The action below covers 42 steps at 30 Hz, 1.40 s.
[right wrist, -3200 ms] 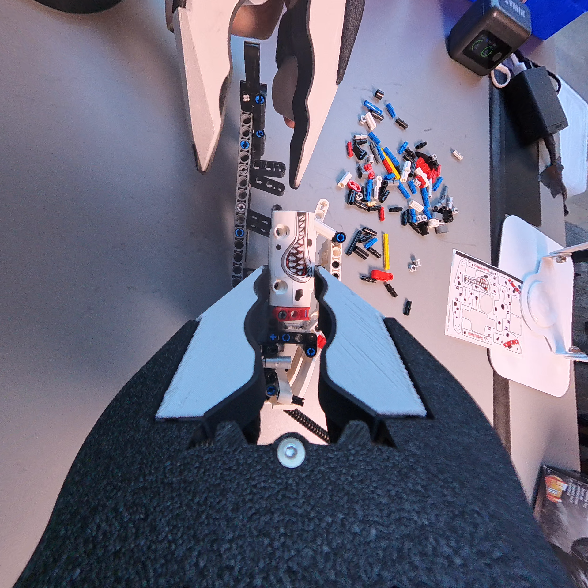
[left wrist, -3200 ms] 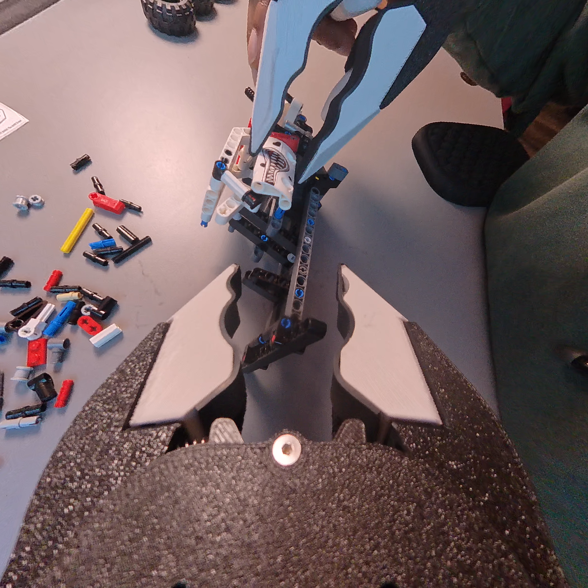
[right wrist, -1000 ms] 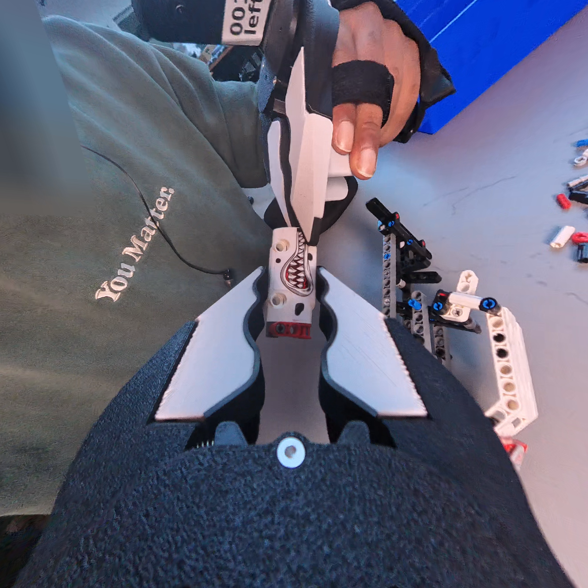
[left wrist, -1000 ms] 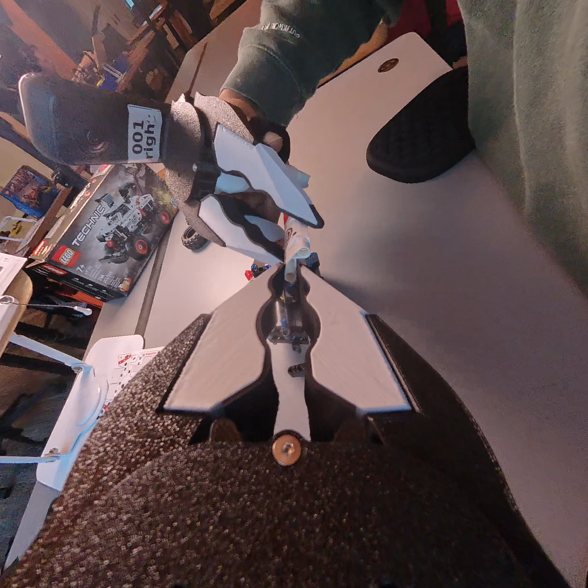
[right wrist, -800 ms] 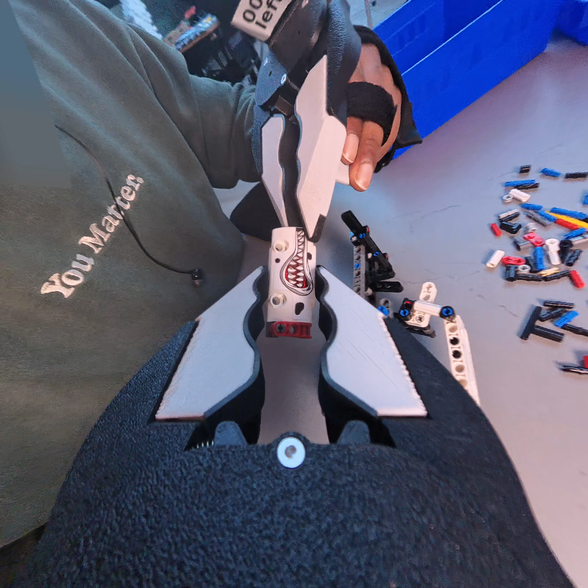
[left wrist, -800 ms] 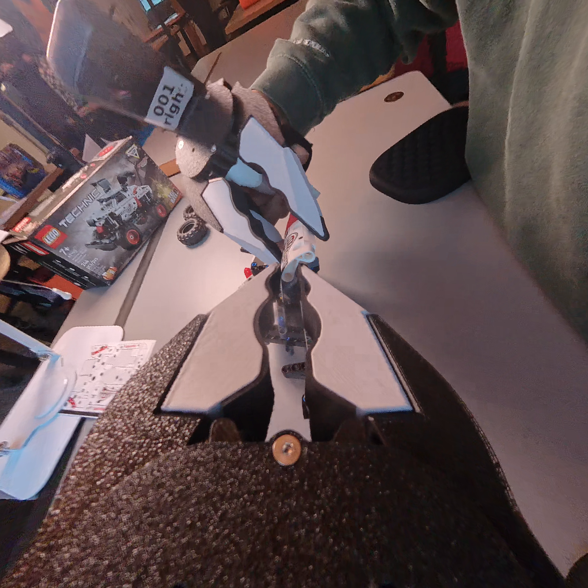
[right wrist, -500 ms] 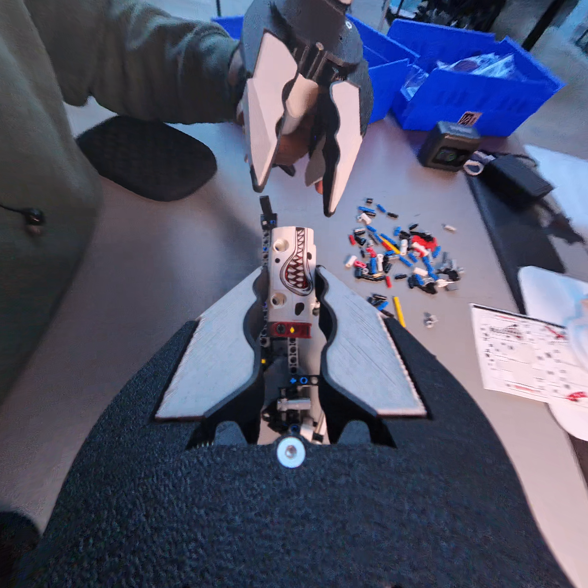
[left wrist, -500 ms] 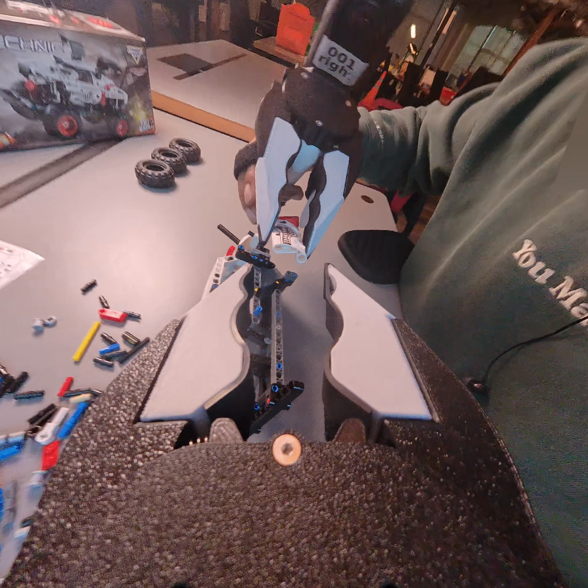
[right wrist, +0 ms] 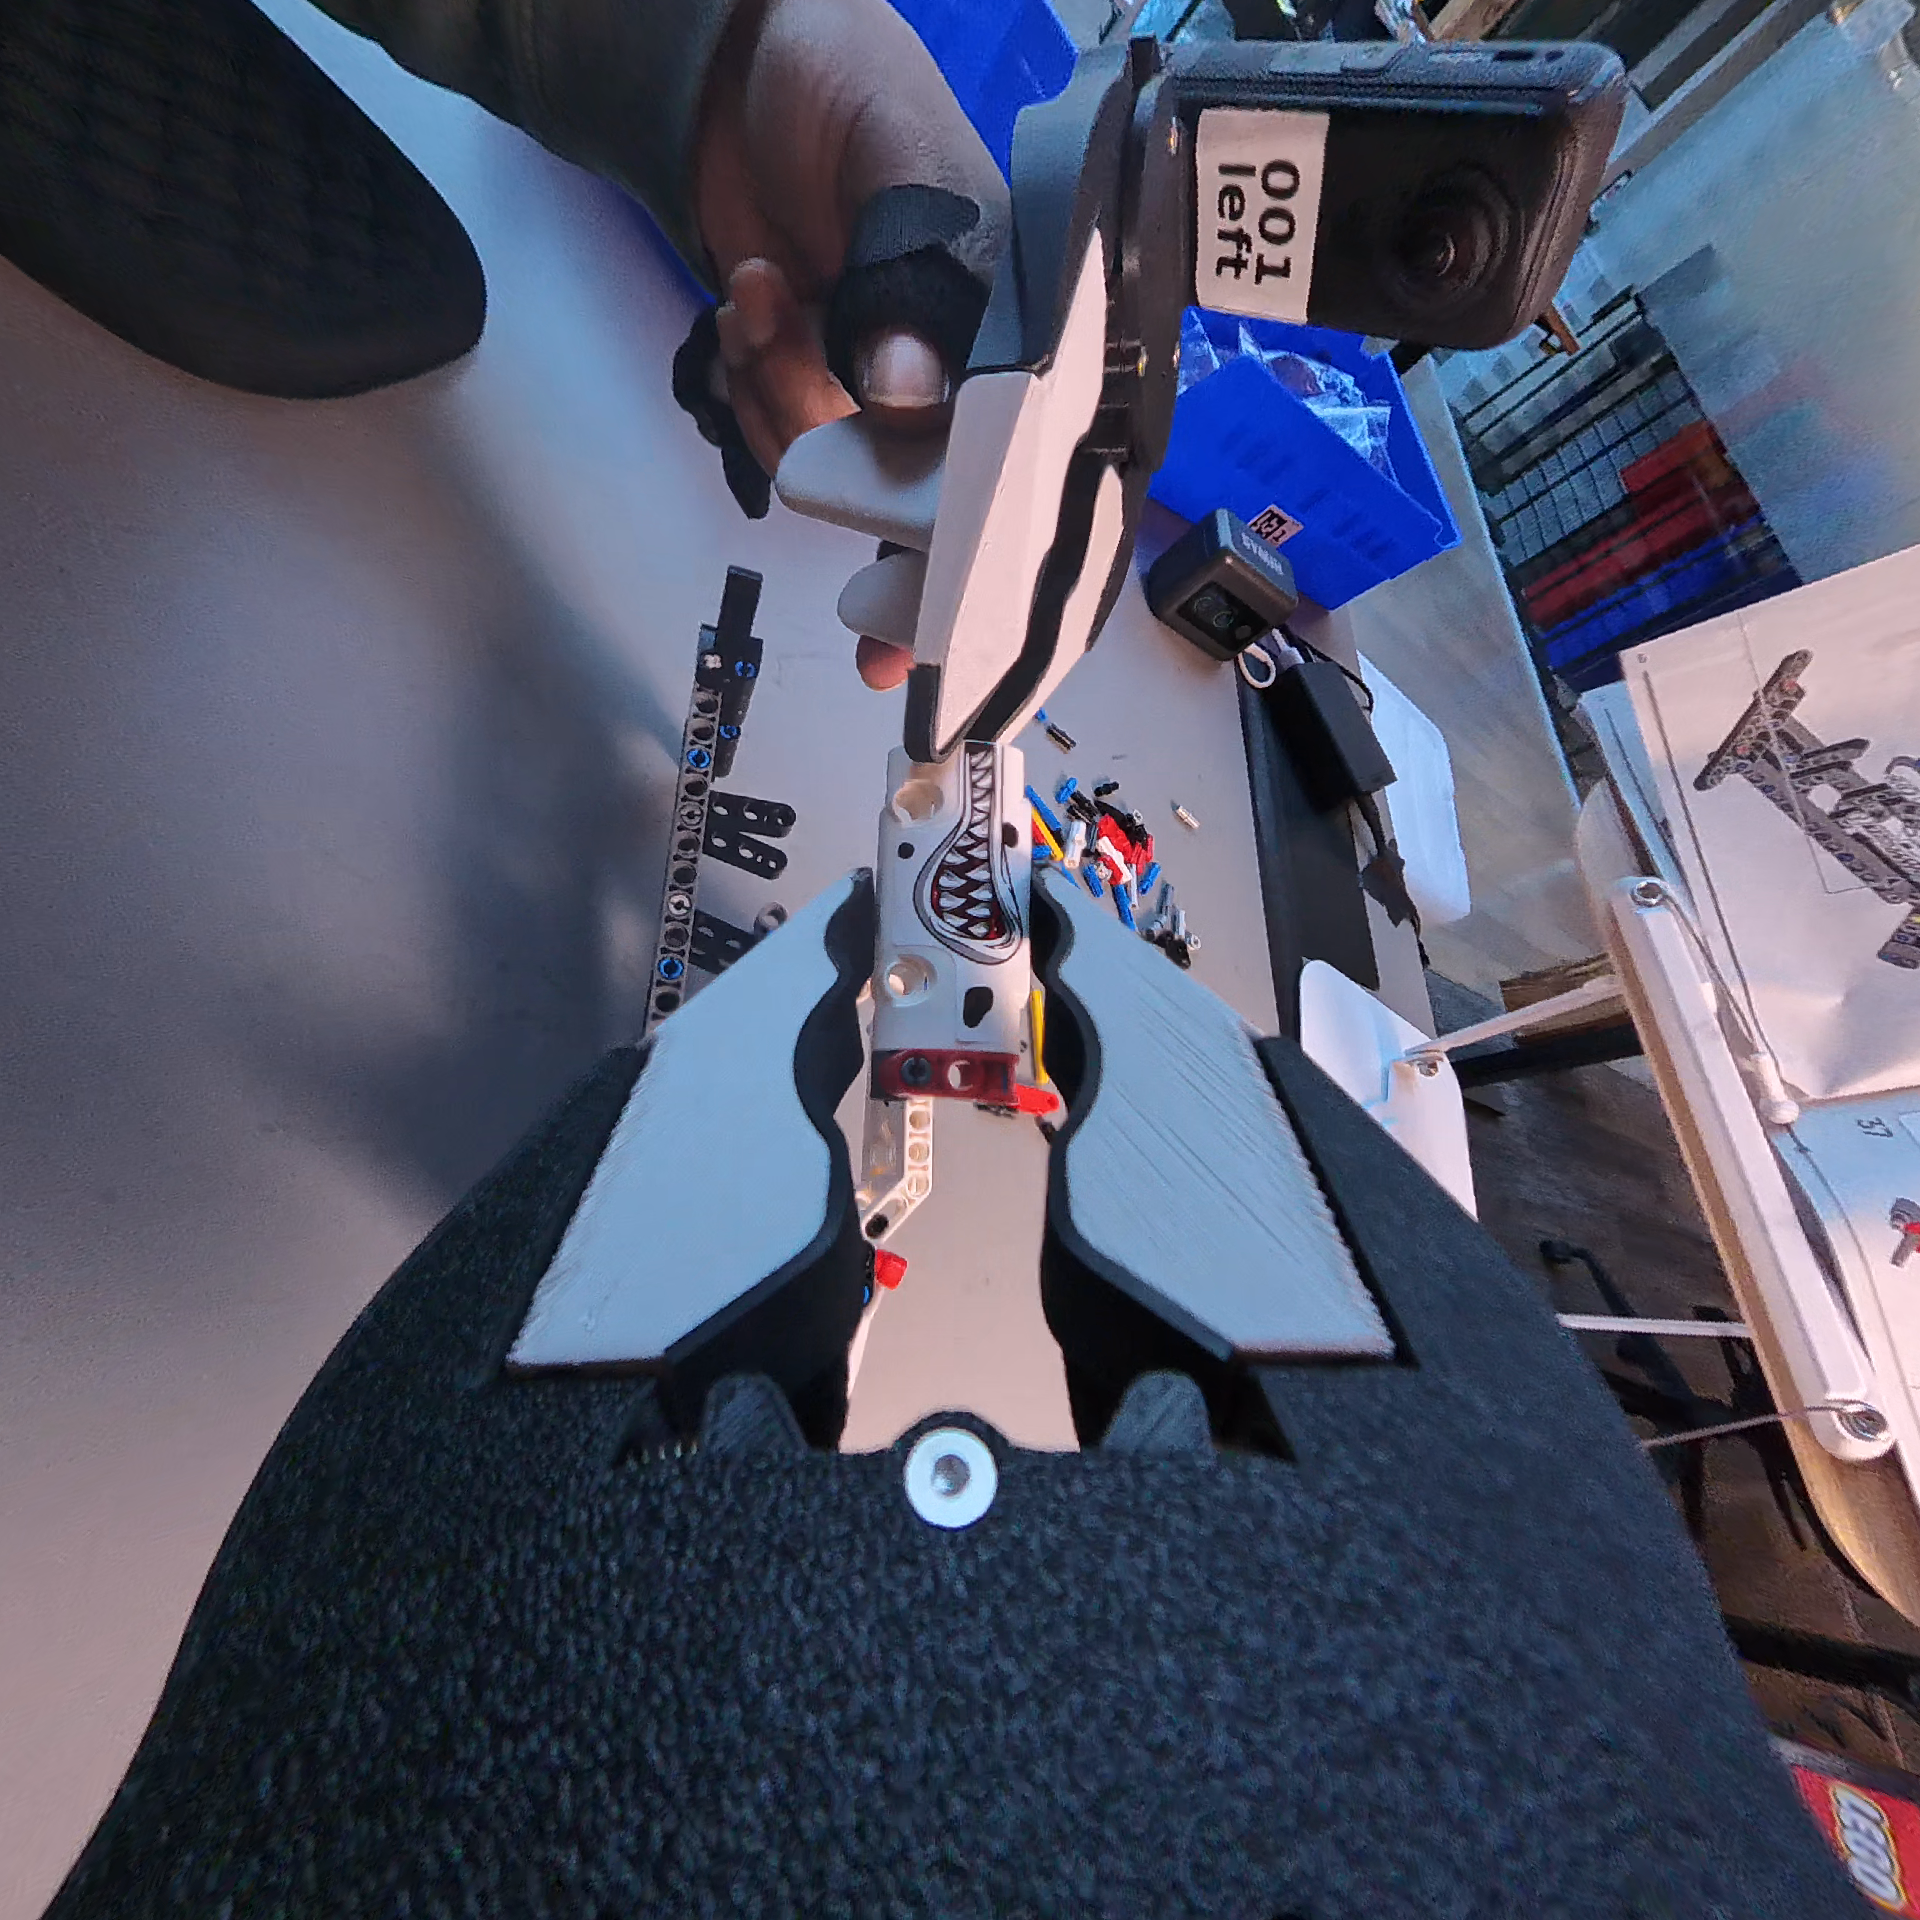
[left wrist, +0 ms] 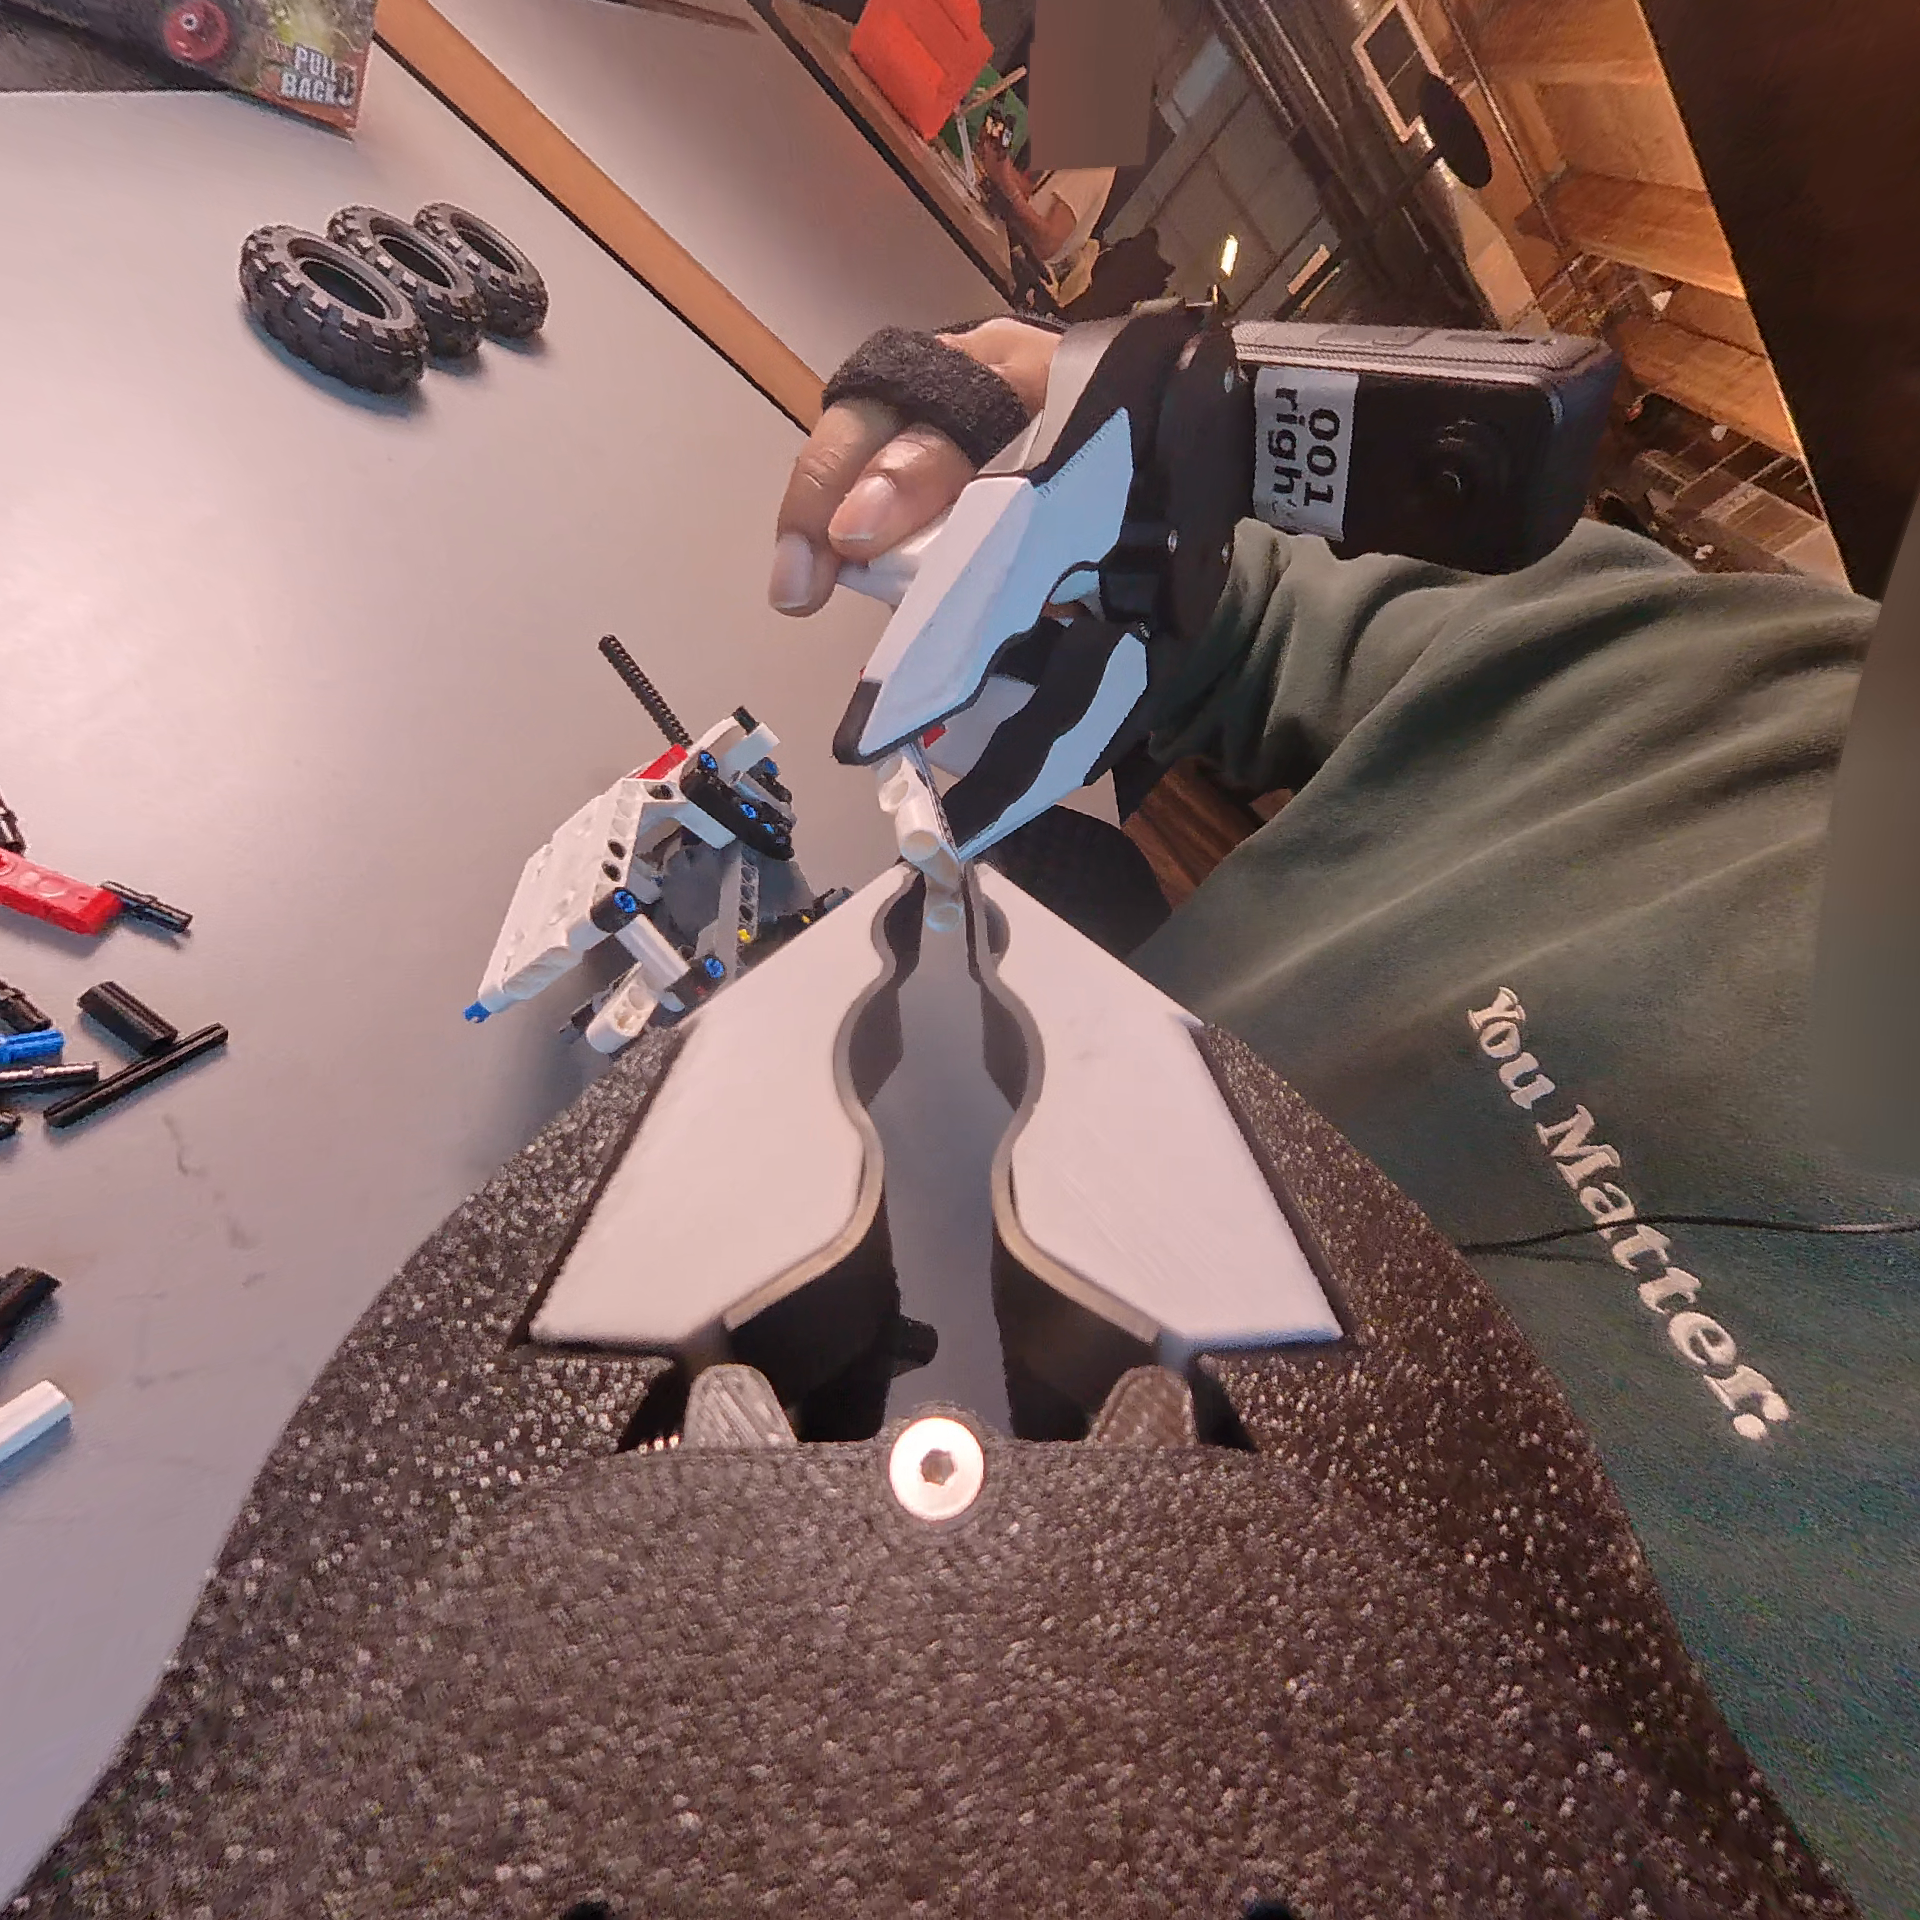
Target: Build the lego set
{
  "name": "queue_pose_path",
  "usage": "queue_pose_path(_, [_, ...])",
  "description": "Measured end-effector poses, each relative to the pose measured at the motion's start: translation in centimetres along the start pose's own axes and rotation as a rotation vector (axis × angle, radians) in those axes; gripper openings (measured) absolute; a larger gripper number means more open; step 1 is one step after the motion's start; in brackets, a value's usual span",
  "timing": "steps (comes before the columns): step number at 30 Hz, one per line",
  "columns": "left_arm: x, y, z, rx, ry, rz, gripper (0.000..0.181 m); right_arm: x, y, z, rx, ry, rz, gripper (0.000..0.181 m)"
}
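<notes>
Held piece: white panel with a painted shark mouth (right wrist: 961, 894), red block at its near end, raised above the grey table (right wrist: 260, 831)
Right tongs (right wrist: 951, 909): clamped on the panel's two long sides, about its middle
Left tongs (left wrist: 940, 894): tips pinched together on the panel's far end, seen edge-on in the left wrist view; the panel is gripped by both at once
Chassis: half-built frame (left wrist: 665, 883) of black and grey holed beams with white panels and blue pins, lying on the table left of the tongs, untouched
Handling, judged: panel is light, stiff moulded plastic with a smooth glossy skin, likely to slip or swivel under a narrow pinch; flat sides give the surest hold, the painted face is best left alone
Fragility, judged: the panel itself is tough; the pinned joints on the frame could pop apart if pressed off-line
Loose parts: small pins and rods (right wrist: 1107, 847) in red, blue, black, white and yellow, scattered on the far side of the table
Tyres: three knobbly black rubber tyres (left wrist: 384, 275), far left
Paper: instruction sheet (right wrist: 1808, 790) on a white stand, at the right
</notes>
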<state>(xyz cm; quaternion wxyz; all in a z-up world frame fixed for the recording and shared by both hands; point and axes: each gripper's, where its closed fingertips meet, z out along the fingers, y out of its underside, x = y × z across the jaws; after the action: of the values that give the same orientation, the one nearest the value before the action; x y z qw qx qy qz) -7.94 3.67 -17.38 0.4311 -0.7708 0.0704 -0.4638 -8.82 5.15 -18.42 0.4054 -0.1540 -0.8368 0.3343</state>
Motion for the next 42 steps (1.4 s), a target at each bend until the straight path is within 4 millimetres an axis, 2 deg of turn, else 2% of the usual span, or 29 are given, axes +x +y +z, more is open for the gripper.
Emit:
queue_pose_path(8, [-1.8, 0.3, 0.2, 0.009, -0.031, -0.107, 0.006, 0.3, 1.2, 0.3, -0.072, 0.024, 0.032, 0.034])
queue_pose_path(20, [-2.4, 0.9, 0.4, 0.0, -0.05, -0.107, 0.007, -0.6, 2.0, 0.9, -0.119, -0.012, 0.047, 0.027])
queue_pose_path(25, [-2.3, 1.5, -0.8, -0.031, -0.139, 0.06, 0.048, -2.0, 3.9, 0.9, -0.18, -0.123, 0.106, 0.027])
queue_pose_path(27, [-2.6, 2.8, -1.1, -0.088, -0.2, 0.144, 0.068, -2.7, 3.7, 1.1, -0.174, -0.168, 0.136, 0.027])
queue_pose_path(29, [-2.7, 4.7, -1.1, -0.162, -0.236, 0.211, 0.077, -3.2, 3.6, 1.4, -0.176, -0.197, 0.139, 0.027])
queue_pose_path(34, [-4.2, 8.3, -0.1, -0.255, -0.304, 0.29, 0.068, -4.0, 4.2, 2.3, -0.226, -0.225, 0.111, 0.027])
queue_pose_path(37, [-5.4, 8.5, 0.3, -0.268, -0.369, 0.35, 0.056, -4.1, 4.2, 2.6, -0.231, -0.22, 0.112, 0.027])
queue_pose_path(42, [-6.1, 8.3, 0.3, -0.272, -0.418, 0.426, 0.044, -3.4, 3.9, 2.6, -0.231, -0.182, 0.116, 0.027])
